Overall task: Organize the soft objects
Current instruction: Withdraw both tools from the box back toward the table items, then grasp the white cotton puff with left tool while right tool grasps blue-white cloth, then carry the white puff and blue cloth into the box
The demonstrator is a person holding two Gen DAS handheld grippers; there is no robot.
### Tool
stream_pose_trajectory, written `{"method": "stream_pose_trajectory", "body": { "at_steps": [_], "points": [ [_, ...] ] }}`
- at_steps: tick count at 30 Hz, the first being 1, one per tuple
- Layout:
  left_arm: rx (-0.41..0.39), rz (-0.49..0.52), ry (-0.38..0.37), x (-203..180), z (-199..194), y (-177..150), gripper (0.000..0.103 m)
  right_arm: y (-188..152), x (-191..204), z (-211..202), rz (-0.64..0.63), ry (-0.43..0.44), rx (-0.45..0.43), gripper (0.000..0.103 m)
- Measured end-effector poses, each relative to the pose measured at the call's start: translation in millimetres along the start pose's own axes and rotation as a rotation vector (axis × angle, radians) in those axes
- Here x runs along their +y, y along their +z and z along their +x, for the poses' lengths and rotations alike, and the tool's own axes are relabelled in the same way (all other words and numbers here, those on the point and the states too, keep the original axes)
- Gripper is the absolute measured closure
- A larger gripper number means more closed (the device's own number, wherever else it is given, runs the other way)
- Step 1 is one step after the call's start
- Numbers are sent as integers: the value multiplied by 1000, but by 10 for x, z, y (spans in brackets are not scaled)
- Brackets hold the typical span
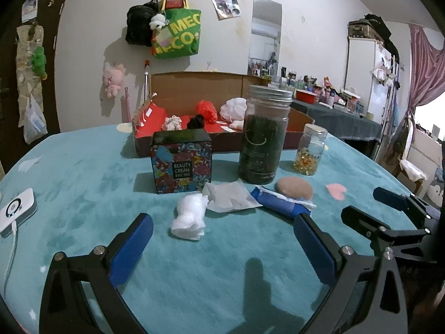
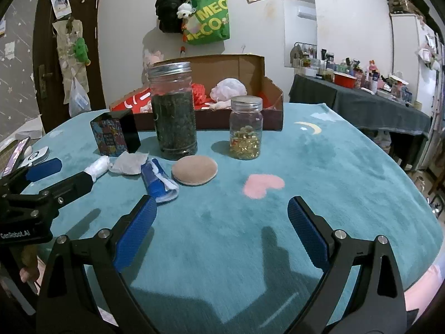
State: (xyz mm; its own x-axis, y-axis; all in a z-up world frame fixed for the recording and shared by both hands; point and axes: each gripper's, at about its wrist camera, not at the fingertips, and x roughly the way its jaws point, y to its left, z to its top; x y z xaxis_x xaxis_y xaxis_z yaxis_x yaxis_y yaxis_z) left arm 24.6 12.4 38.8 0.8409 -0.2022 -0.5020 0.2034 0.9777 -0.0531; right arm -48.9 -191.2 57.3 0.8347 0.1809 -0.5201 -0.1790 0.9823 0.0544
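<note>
On the teal blanket [image 1: 83,189] a row of soft items lies in front of the jars: a crumpled white wad [image 1: 189,217] at the left, a flat white pouch [image 1: 230,197] beside it, a blue-and-white rolled cloth [image 1: 281,202] touching the pouch's right edge, and a round tan puff [image 1: 294,187] at the far right. Behind them stand a floral box [image 1: 181,161] reading "BEAUTY CREAM", a tall jar [image 1: 264,136] of dark leaves and a small jar [image 1: 311,150] of yellow capsules. The cardboard box [image 1: 194,83] at the far side holds a red pompom [image 1: 206,111] and a white mesh ball [image 1: 235,108]. A green bag [image 1: 178,36] on the wall shows "MEC" and "CO". The left gripper [image 1: 222,224] hovers near the wad, jaws apart and empty; the right gripper [image 2: 222,208] likewise spread over bare blanket near the pink heart [image 2: 262,185].
</note>
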Motion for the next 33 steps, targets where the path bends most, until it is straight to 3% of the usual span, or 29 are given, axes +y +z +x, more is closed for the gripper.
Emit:
{"method": "stream_pose_trajectory", "body": {
  "at_steps": [10,15,18,19,20,21,22,23,24,26,33],
  "points": [
    [107,-6,-8,220,193,173,0,231,54,260,-31,66,78,6],
    [174,8,-2,329,321,210,8,296,126,382,-60,128,130,7],
    [243,1,-23,392,445,208,24,316,202,481,-79,168,169,7],
    [269,3,-30,396,487,203,34,317,241,530,-89,179,190,7],
    [303,6,-40,400,542,185,48,316,270,548,-94,185,199,10],
    [315,12,-34,398,562,169,52,303,306,594,-103,197,220,15],
    [301,23,-27,393,544,167,59,286,335,633,-112,202,242,33],
    [300,28,-40,385,528,164,74,268,357,669,-116,207,264,52],
    [302,32,-52,383,516,159,81,247,372,713,-117,212,290,53],
    [294,27,-66,386,469,155,84,244,393,662,-134,222,262,73],
    [268,39,-122,282,331,212,85,242,372,570,-120,258,246,76]
  ]
}}
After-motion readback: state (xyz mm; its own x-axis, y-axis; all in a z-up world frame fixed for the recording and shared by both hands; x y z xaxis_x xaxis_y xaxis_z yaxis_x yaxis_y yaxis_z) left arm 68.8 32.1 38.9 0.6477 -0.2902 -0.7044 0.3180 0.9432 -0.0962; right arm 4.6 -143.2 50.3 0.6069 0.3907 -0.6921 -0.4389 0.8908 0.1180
